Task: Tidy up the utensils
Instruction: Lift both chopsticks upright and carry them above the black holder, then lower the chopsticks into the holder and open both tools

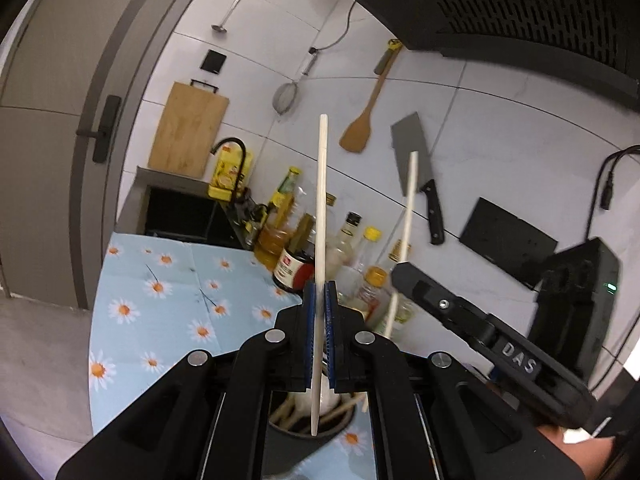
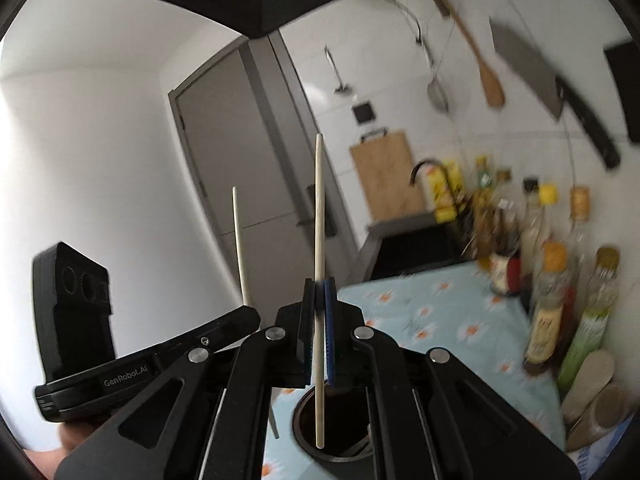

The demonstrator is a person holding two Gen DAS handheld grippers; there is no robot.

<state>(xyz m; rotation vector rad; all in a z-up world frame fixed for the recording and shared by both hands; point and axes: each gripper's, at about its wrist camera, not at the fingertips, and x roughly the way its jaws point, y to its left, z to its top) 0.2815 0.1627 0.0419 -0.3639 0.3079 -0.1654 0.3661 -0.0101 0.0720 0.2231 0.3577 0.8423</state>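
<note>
On the far left of the left wrist view stands a grey door (image 1: 48, 152) with a dark handle, and next to it a wooden cutting board (image 1: 188, 132) leans against the white tiled wall above a dark sink (image 1: 184, 216) with a black tap. Below the sink, the counter (image 1: 160, 312) carries a pale blue cloth printed with daisies. A cluster of oil and sauce bottles (image 1: 296, 248) stands at the back of the counter against the wall.

In the middle, the left claw (image 1: 320, 300) is closed tight on a pale chopstick (image 1: 322, 184), which stands nearly upright between the blue pads. Its lower end hangs over the mouth of a dark round holder (image 1: 304, 428) on the counter, where other pale utensils already sit. Whether the tip touches them cannot be told.

On the wall behind hang a mesh strainer (image 1: 286, 96), a wooden spatula (image 1: 360, 124) and a cleaver (image 1: 416, 168).

To the right, the right claw (image 2: 320, 304) is clamped on a second chopstick (image 2: 319, 216), also held nearly upright. In the right wrist view its lower tip is over the open mouth of the holder (image 2: 344, 452), just above or inside the rim; which one is unclear. The two claws are near each other, side by side over the holder, each seen from the other's camera as a black body. More bottles (image 2: 552, 300) line the right edge of the counter.
</note>
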